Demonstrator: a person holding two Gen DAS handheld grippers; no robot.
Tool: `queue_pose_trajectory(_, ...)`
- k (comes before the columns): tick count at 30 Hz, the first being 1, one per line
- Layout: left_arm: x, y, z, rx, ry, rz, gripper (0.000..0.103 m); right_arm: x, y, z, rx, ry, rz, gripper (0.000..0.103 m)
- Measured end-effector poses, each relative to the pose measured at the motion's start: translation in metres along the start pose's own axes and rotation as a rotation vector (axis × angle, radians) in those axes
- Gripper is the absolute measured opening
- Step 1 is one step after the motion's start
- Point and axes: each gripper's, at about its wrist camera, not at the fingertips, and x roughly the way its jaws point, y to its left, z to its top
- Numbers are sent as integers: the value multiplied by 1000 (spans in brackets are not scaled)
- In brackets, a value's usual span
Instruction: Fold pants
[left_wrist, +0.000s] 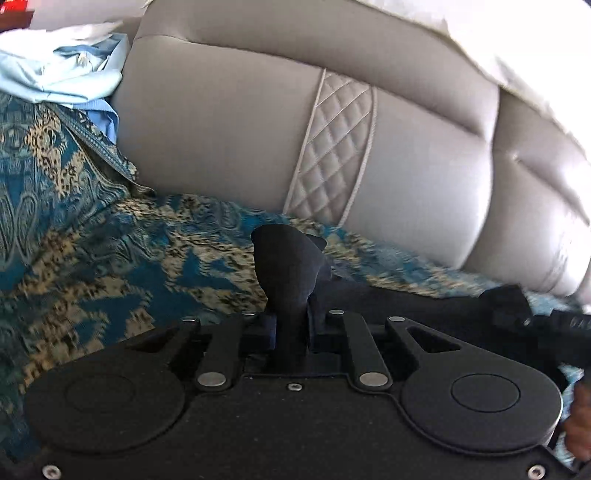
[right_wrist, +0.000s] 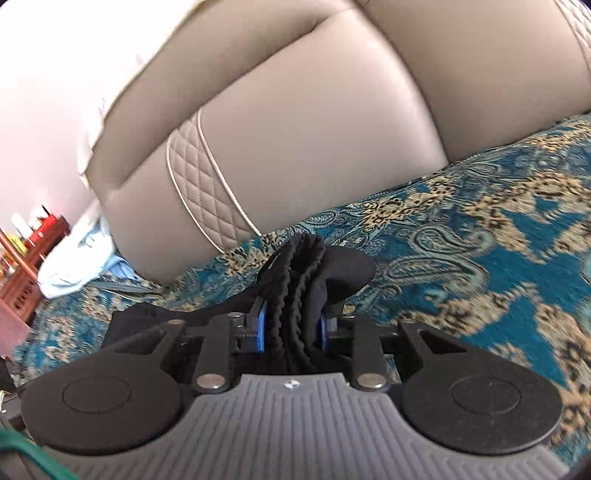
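Both hand-held grippers, left (left_wrist: 291, 295) and right (right_wrist: 295, 314), clench our dark soft fabric pants (right_wrist: 306, 266), bunched toward twelve o'clock, stretching sideways between us.

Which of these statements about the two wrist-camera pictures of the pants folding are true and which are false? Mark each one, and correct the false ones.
1. The left gripper is shut on the black pants. True.
2. The right gripper is open and holds nothing. False: it is shut on bunched black pants.
3. A teal and gold patterned cover lies under the pants. True.
4. The backrest behind is bright red. False: it is grey-beige with a quilted strip.
5. Light blue clothing lies beside the backrest. True.
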Motion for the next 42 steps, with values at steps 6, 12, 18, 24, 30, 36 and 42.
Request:
queue_pose_trajectory(6, 24, -5, -12, 87, 42, 86, 22, 17, 17, 0, -116, 20, -90, 42)
queue_pose_trajectory(12, 24, -2, -13, 71, 38, 115, 41, 10, 16, -6, -216, 7, -218, 77)
queue_pose_trajectory(18, 17, -6, -18, 123, 2, 177, 57, 9, 23, -19, -353, -23, -314, 88)
queue_pose_trajectory(24, 20, -6, -28, 154, 14, 204, 64, 8, 26, -31, -450, -69, -369, 95)
queue_pose_trajectory(30, 25, -12, -34, 193, 15, 219, 70, 10, 6, -24, -331, -48, -306, 99)
queue_pose_trajectory(36, 29, -14, -34, 198, 23, 211, 74, 12, 3, -23, -317, -37, -301, 100)
queue_pose_trajectory(42, 11, -9, -31, 123, 16, 200, 77, -16, 29, -32, -409, -105, -322, 100)
